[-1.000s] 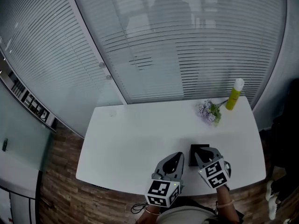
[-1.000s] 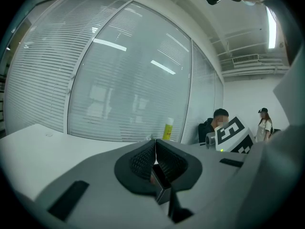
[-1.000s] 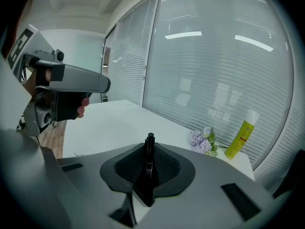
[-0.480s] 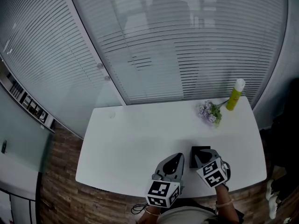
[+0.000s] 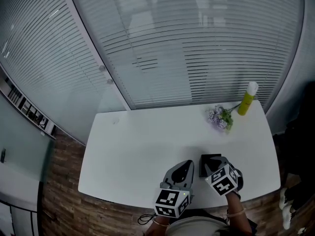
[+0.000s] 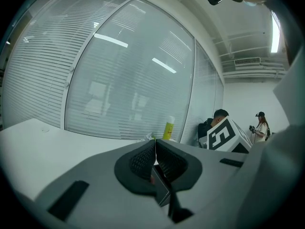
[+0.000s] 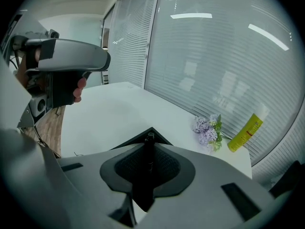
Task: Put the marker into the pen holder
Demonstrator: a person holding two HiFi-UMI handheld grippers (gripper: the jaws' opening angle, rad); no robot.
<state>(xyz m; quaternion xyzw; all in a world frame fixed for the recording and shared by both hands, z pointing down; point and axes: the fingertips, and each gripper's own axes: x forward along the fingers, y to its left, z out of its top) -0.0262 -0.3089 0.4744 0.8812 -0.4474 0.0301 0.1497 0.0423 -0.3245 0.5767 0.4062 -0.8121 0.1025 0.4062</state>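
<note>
My right gripper [image 5: 212,164] has its fingers clenched on the marker [image 7: 148,151]. The marker's dark shaft stands up between the pads, and its end shows right at the corner of the holder [image 7: 138,139]. I cannot tell whether that end is inside the rim or only above it.

My left gripper [image 5: 185,167] sits just beside the right one with its fingers pressed together on nothing. In its own view only a thin slit shows between them.

Both grippers hang over the near edge of the tabletop [image 5: 142,146], toward its right. The holder stands just beyond my right fingers, a little in from that edge. To the left and ahead the tabletop is bare and wide, up to the far edge against the blinds [image 5: 206,48]. The flowers [image 5: 219,117] and the bottle [image 5: 247,99] stand by the far right corner, well apart from the holder. The right edge lies not far past my right gripper.

From the head view the marker is hidden under my right gripper, which also covers the holder's near side. In the left gripper view a dark block with a red spot shows below my fingers, and I cannot make out what it is. From the right gripper view the left gripper's fingers are cut off behind its body.
</note>
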